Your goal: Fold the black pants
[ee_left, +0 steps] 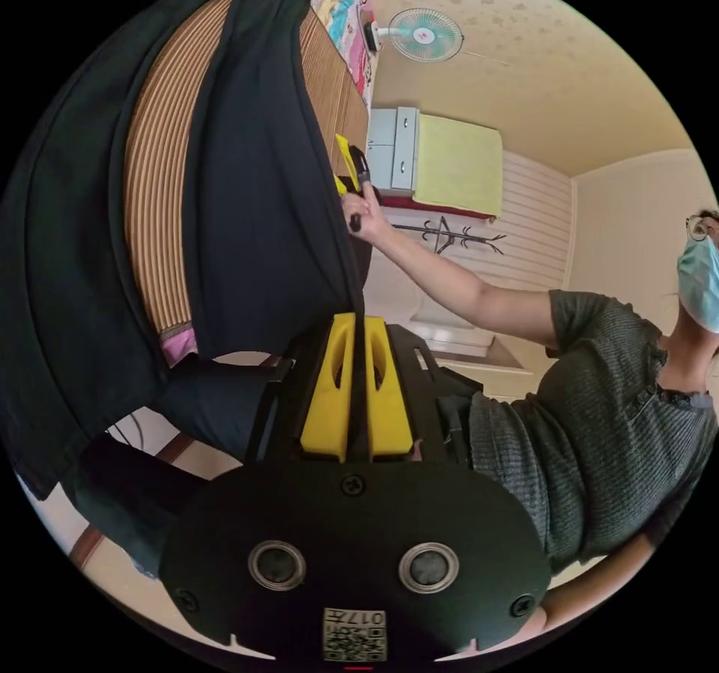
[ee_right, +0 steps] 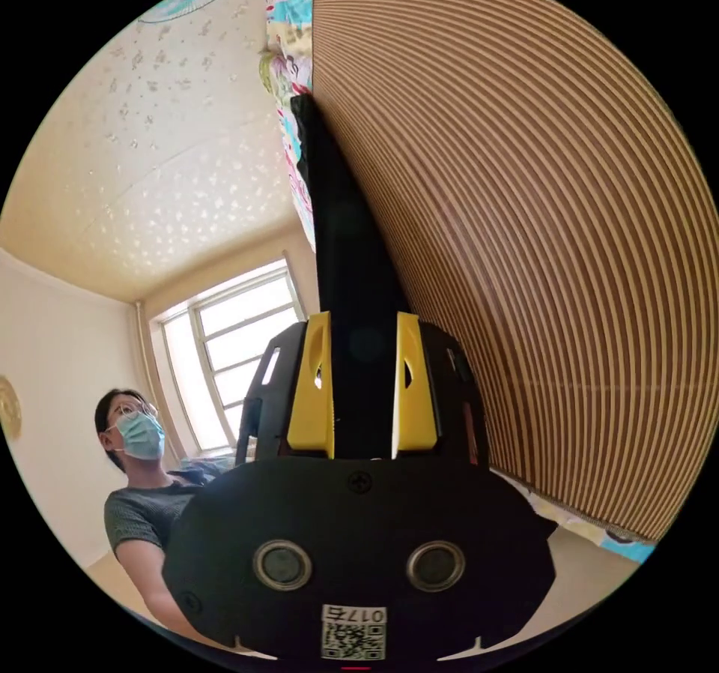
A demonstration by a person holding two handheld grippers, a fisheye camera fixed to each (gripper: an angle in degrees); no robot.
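While both grippers clamp black pants [ee_left: 255, 201] over striped mat [ee_right: 539, 253]: left gripper [ee_left: 358, 328], right gripper [ee_right: 362, 328] pinch edge; cloth soft, limp, likely sags.

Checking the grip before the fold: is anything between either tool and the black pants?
Nothing visible. The left tool is shut directly on the black pants, and the right tool is shut on the same cloth, which hangs in front of the striped mat.

A small code label sits on the left gripper [ee_left: 358, 328] body. Another sits on the right gripper [ee_right: 363, 328]. Their characters cannot be read
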